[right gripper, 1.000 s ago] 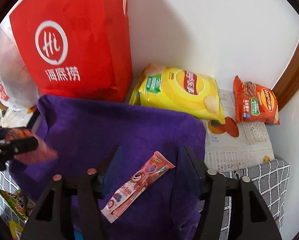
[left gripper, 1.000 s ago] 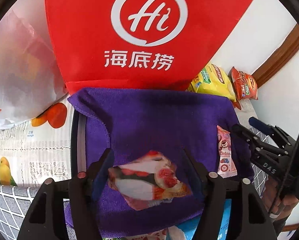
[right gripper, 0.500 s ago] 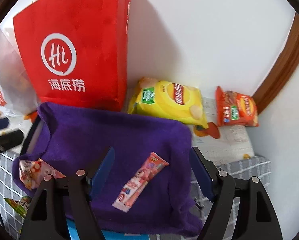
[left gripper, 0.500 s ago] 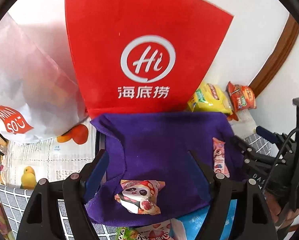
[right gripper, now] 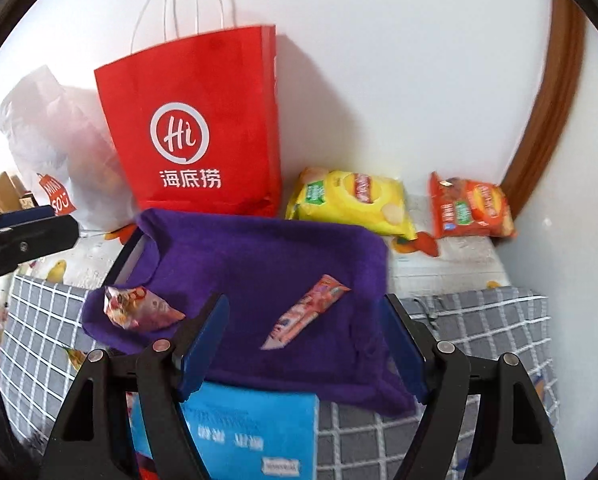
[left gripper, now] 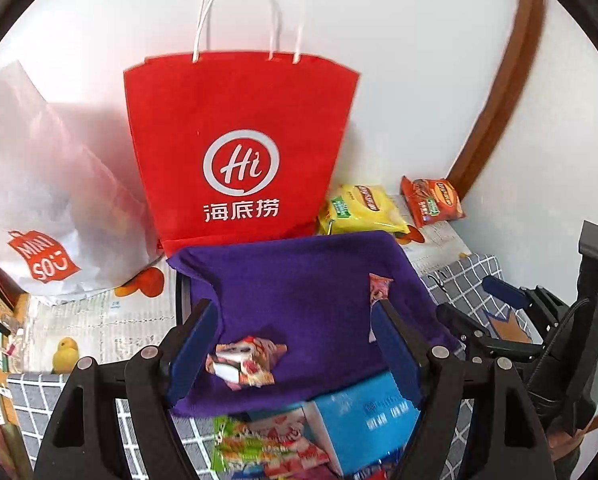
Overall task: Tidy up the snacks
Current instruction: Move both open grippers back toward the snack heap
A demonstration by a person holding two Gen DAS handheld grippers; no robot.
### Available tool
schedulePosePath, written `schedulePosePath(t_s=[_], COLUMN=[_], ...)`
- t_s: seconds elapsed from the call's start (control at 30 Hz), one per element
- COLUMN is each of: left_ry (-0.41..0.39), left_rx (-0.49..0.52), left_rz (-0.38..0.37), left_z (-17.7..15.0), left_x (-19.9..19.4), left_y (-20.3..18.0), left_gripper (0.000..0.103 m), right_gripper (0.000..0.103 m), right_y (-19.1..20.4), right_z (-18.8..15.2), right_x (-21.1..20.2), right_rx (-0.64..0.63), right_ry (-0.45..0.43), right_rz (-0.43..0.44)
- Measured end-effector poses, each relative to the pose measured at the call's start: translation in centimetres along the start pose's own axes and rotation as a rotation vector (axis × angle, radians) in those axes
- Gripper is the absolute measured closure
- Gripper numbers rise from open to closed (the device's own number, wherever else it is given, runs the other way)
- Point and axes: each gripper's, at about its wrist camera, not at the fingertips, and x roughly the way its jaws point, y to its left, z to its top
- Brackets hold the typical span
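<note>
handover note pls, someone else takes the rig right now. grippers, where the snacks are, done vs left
Left gripper: open, empty, above the near edge of the purple cloth.
Right gripper: open, empty, also over the cloth.
On the cloth: small panda snack packet at its left front, long pink snack stick toward the right.
Off the cloth: yellow chip bag and orange chip bag by the wall, right of the red paper bag; a blue box and loose packets at the front edge.
Done: two snacks on the cloth.
Left, probably: the rest; likely the front pile next.
</note>
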Motion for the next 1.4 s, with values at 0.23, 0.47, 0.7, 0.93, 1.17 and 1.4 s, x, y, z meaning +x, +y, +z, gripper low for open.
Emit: schedulePosePath(t_s=[0.23,0.47,0.7,0.93,1.17,1.4], left_ry=[-0.058,-0.046,0.006,0.047,0.063,0.092], left_rx=[0.019,0.044,0.037,0.016,-0.028,-0.031], left_rz=[-0.012,-0.01,-0.028,-0.039,-0.019,-0.037], left_z=[-3.0,-6.9,-9.9,-12.3,-13.2,-13.6], left_x=[-4.0,-6.0,-5.8,-5.4,-5.1,-4.4], left_y=[-1.2,-1.8,-1.4,-0.2,2.3,3.7], left_gripper=[0.026,0.026,0.026,0.026,0.027,0.027], right_gripper=[0.027,0.027,0.027,0.029,0.03,0.03], right_y=[-0.5,-1.0,-1.0,-0.2,0.6,2.0], right_z=[-2.7,-6.1,-9.1,-11.6,-12.6,-13.7], right_x=[-3.4,-5.4,-6.5,-6.0,-6.0,-6.7], right_rx=[0.052,0.1,0.112,0.137,0.15,0.155], right_ry=[-0.013,-0.001,-0.002,0.036,0.058,0.06], right_rz=[0.075,0.094,0.099,0.124,0.145,0.168])
